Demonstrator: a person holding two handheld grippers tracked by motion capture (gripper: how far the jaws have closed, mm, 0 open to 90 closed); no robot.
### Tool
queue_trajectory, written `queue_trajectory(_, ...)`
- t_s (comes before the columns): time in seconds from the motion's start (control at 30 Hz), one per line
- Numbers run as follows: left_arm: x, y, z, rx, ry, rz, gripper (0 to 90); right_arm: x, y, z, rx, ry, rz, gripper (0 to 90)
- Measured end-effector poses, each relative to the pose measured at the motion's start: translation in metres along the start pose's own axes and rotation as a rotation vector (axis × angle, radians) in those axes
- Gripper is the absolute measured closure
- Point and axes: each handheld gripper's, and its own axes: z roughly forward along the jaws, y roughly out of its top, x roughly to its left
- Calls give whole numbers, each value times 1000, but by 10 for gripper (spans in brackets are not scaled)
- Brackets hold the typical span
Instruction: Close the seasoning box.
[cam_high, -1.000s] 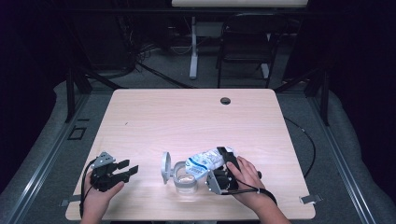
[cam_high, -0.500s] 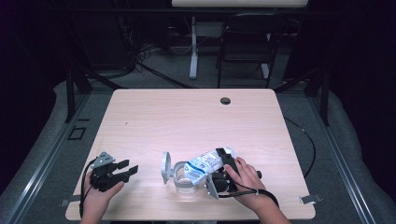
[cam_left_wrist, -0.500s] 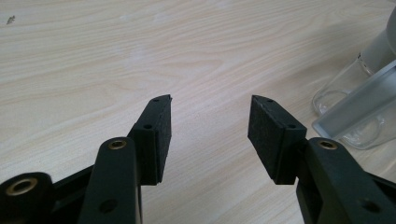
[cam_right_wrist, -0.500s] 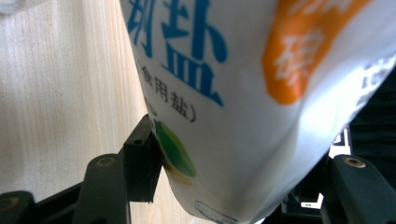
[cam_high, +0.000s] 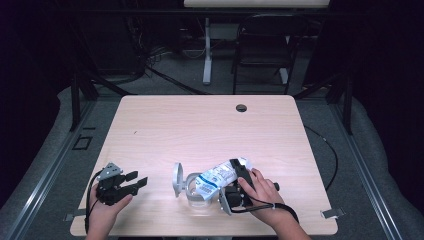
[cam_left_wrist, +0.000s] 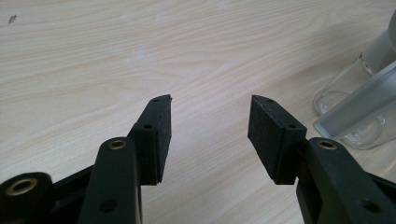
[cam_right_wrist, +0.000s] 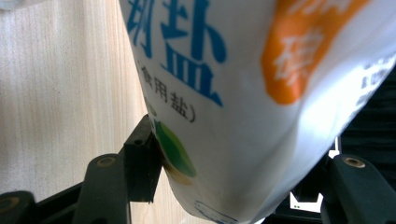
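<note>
A white salt bag (cam_high: 217, 176) with blue and orange print lies tilted, its lower end over the mouth of a clear glass jar (cam_high: 192, 194). The jar's hinged lid (cam_high: 177, 179) stands open to the left. My right gripper (cam_high: 236, 184) is shut on the bag's upper part; up close, the bag (cam_right_wrist: 243, 93) sits squeezed between the jaws of my right gripper (cam_right_wrist: 233, 168). My left gripper (cam_high: 136, 182) rests at the table's front left, open and holding nothing. Seen along its own jaws, the left gripper (cam_left_wrist: 209, 135) points across bare wood, with the jar (cam_left_wrist: 343, 81) off to the right.
The light wooden table (cam_high: 200, 125) has a round cable hole (cam_high: 241, 107) near its far edge. A dark chair (cam_high: 262, 50) and a desk leg (cam_high: 206, 50) stand beyond the table. A cable (cam_high: 327, 150) runs off the right edge.
My right gripper and the salt bag have shifted slightly over the jar. The left gripper has stayed in place, still open.
</note>
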Motion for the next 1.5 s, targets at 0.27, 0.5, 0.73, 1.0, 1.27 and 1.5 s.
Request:
queue_trajectory(0.27,0,0,0,2,0,-1,498,-1,1,-1,20,-2,-18,392)
queue_trajectory(0.5,1,-1,0,3,1,-3,498,-1,2,0,4,-6,-28,392)
queue_trajectory(0.73,1,-1,1,5,0,-5,498,-3,3,-2,17,-7,-54,392)
queue_trajectory(1.0,2,-2,1,5,0,-6,498,-4,3,-1,8,-7,-60,393)
queue_trajectory(1.27,3,-2,0,9,2,-15,496,-7,4,-1,24,-4,-90,394)
queue_trajectory(1.5,4,-3,-1,7,3,-11,496,-8,4,-2,30,-3,-100,395)
